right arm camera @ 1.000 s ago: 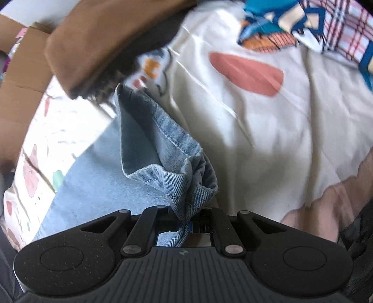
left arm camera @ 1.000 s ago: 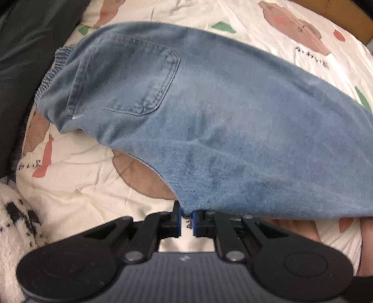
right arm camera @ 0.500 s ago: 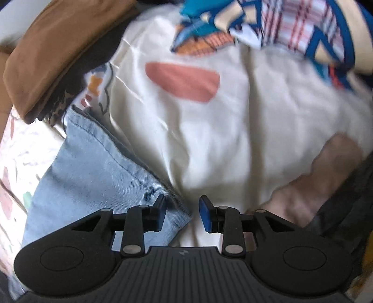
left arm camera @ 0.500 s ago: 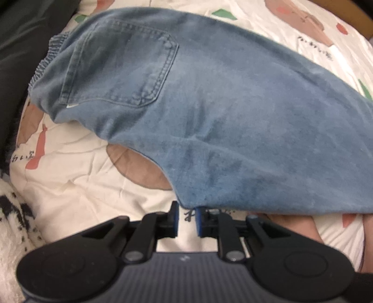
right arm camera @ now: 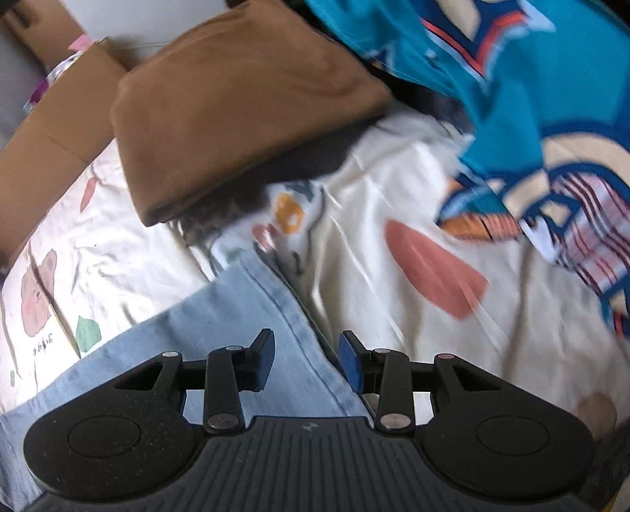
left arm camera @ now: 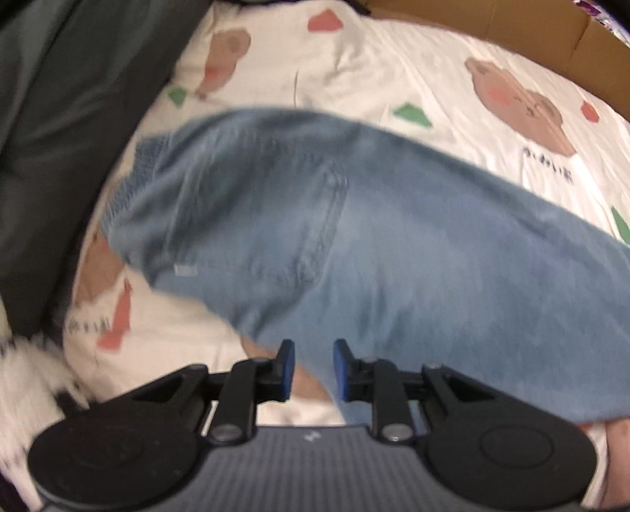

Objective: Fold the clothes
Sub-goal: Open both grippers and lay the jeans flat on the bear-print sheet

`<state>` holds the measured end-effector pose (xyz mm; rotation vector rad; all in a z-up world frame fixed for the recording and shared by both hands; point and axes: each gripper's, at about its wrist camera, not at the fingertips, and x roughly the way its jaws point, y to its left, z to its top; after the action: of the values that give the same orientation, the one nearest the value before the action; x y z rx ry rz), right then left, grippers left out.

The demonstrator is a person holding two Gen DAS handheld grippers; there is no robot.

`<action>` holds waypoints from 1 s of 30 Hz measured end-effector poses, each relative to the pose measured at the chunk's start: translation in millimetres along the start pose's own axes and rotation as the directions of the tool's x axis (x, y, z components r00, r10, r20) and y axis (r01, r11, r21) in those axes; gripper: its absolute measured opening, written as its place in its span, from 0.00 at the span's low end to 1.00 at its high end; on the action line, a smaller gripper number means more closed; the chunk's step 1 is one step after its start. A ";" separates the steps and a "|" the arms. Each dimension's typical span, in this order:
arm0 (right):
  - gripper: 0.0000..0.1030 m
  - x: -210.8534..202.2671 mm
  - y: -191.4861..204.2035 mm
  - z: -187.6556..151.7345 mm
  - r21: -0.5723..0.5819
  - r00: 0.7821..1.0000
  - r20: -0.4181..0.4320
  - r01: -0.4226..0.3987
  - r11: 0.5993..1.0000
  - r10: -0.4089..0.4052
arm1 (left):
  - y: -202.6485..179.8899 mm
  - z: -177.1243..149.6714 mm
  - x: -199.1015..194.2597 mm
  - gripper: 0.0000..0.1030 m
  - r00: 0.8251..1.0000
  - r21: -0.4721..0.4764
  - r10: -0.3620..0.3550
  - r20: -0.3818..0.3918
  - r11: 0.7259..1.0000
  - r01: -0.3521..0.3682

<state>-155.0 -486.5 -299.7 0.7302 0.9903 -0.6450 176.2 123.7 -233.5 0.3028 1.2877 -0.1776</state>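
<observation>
Light blue jeans [left arm camera: 374, 244] lie flat on a cream bedsheet with bear prints [left arm camera: 393, 67], back pocket up, elastic waistband to the left. My left gripper [left arm camera: 313, 368] is open and empty, just above the jeans' near edge. In the right wrist view the jeans' hemmed leg end [right arm camera: 252, 311] lies flat on the sheet. My right gripper [right arm camera: 307, 360] is open and empty, right over that hem.
A folded brown garment [right arm camera: 236, 102] on a dark one lies beyond the hem. A teal patterned garment [right arm camera: 551, 118] is at the right. Cardboard [left arm camera: 512, 35] borders the sheet's far side. A dark garment [left arm camera: 71, 118] lies at the left.
Both grippers have opened and let go of the jeans, which now lie flat. Both have pulled back slightly; the left view has shifted over the pocket.
</observation>
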 end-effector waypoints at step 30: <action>0.31 94.9 65.9 35.7 -0.335 0.992 -0.007 0.113 0.935 -0.122 | -147.3 73.5 127.4 0.36 0.987 0.262 -0.158 0.004 0.953 0.151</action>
<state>-48.1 -489.4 -356.2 0.3823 1.1416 -0.5515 234.5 -34.3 -355.7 0.4232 1.2638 -0.4859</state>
